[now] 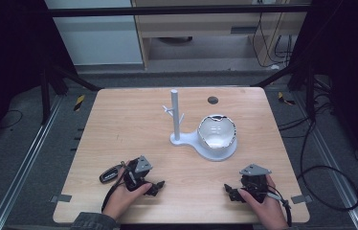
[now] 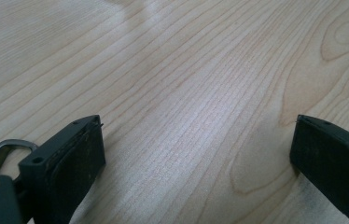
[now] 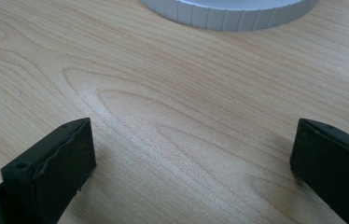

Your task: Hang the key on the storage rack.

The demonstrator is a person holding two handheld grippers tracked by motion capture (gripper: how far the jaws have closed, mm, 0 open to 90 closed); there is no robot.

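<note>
Both tongs rest low on the wooden desk [image 1: 119, 124], near its front edge, one in each hand.

Left tongs [image 1: 154, 188]: held by the left hand [image 1: 122, 196] at the front-left of the desk, tips pointing toward the desk's middle. In the left gripper view the jaws stand wide apart w/ bare wood grain between them, nothing gripped. A metal ring [image 2: 5, 148] shows just beside the left-hand jaw in that view; can't tell what it belongs to. Grey three-cornered plate sits on top of these tongs in the high view.

Black key fob [image 1: 109, 173]: lies flat on the desk just beside the left tongs, on their outer side, near the left hand. Not between the jaws; touching or not, can't tell at this size.

Right tongs [image 1: 230, 191]: held by the right hand [image 1: 263, 206] at the front-right, tips also pointing inward toward the desk's middle. In the right gripper view the jaws are spread wide, only bare wood between them, nothing held.

White stand [image 1: 176, 117]: upright post w/ small side pegs, near the desk centre, on a white base that widens to the right into a round tray [image 1: 218, 153]. A white bowl [image 1: 217, 130] w/ dark marks on its rim sits in that tray. The tray's ribbed edge [image 3: 228, 14] shows at the top of the right gripper view, well apart from the jaws.

Small dark round spot [image 1: 213, 100] lies on the desk behind the bowl, toward the far edge.
</note>
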